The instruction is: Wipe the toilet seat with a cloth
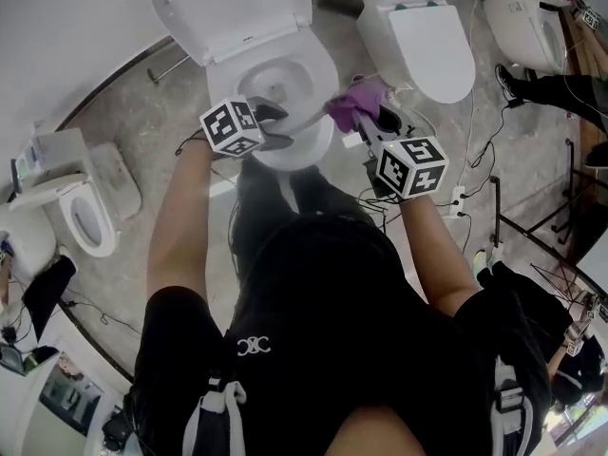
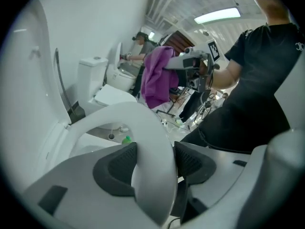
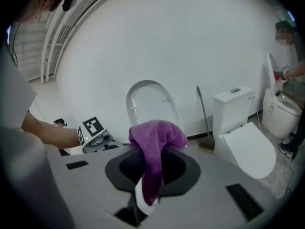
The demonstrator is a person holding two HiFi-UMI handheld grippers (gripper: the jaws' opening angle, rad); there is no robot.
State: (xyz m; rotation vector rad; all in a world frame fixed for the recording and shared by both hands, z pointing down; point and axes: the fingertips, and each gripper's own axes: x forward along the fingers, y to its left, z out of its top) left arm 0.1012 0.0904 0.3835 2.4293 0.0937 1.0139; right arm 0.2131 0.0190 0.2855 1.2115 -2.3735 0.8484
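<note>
Cloth [image 3: 155,140] first: purple, fluffy, light and floppy, pinched in the closed jaws of the right hand-held gripper [image 3: 150,171], one fold bunched above the pads and a tail drooping below. Soft stuff like that will likely drag and bunch, so a pinch near its middle with loose fabric left free looks right for wiping. It hangs at the right edge of the bowl, and I can't tell whether it touches the toilet seat [image 1: 319,72]. Over on the left, the left hand-held gripper [image 2: 155,165] stands wide, the seat's rim running between its pads with no squeeze showing. That seat looks hard, glossy and slippery, and probably pivots on its hinge. The lid [image 1: 237,8] is up behind, so the ring lies open. A neighbouring toilet [image 1: 432,50] sits near on the right and cables [image 1: 478,155] trail over the floor, so that side is tighter.
</note>
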